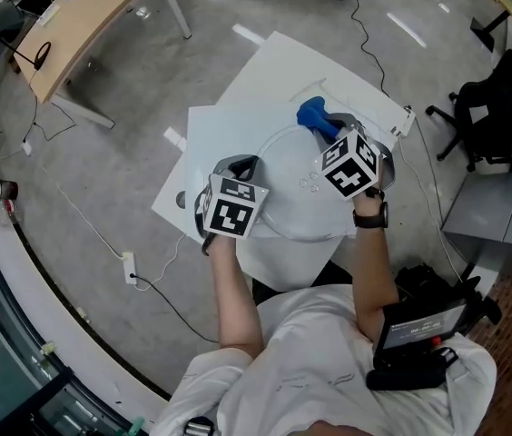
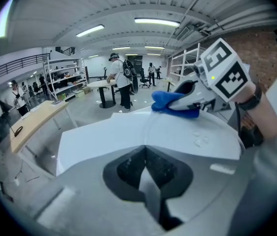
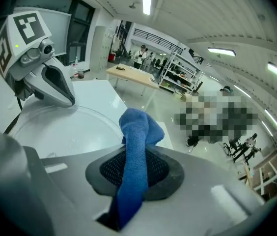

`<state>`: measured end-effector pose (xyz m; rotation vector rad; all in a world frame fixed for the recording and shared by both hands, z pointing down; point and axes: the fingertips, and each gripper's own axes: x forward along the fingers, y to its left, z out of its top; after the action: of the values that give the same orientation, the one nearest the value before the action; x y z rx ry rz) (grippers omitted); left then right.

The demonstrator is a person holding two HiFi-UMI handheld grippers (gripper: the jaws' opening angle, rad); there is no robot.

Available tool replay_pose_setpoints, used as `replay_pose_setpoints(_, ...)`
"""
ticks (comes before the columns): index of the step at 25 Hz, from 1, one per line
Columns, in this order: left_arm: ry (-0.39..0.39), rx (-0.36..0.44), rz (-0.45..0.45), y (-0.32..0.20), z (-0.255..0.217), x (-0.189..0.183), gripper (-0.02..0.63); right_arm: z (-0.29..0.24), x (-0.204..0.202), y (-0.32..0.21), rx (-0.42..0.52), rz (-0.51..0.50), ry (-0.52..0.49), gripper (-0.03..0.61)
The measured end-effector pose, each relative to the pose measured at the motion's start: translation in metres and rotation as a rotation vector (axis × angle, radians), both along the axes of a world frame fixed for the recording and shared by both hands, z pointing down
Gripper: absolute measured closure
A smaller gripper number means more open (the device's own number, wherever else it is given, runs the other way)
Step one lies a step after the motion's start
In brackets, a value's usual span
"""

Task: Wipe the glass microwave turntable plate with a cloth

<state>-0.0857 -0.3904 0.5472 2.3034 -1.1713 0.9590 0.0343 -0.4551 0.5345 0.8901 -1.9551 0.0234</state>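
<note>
Plate (image 1: 285,187) rim sits pinched between the closed jaws of the left gripper (image 2: 146,168) at its left edge. Right gripper (image 3: 133,173) is clamped on a blue cloth (image 3: 136,132), whose bunched free end rests on the far rim. Droplets (image 1: 310,183) lie near the plate's right side. Plate lies flat on a white board (image 1: 224,125)

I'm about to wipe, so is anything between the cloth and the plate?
Nothing visible. The right gripper holds the cloth at the far rim of the plate; the left gripper clamps its near rim.
</note>
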Motion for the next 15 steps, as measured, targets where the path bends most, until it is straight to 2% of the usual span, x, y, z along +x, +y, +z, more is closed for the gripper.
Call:
replay_pose_setpoints(7, -0.103, 0.043, 0.030, 0.002, 0.006, -0.004, 0.610, 0.000, 0.057, 0.025, -0.026, 0.120, 0.004, 0.515)
replay_pose_setpoints(15, -0.104, 0.067, 0.030, 0.005, 0.006, -0.010, 0.609, 0.000, 0.094, 0.081, -0.118, 0.171, 0.022, 0.515)
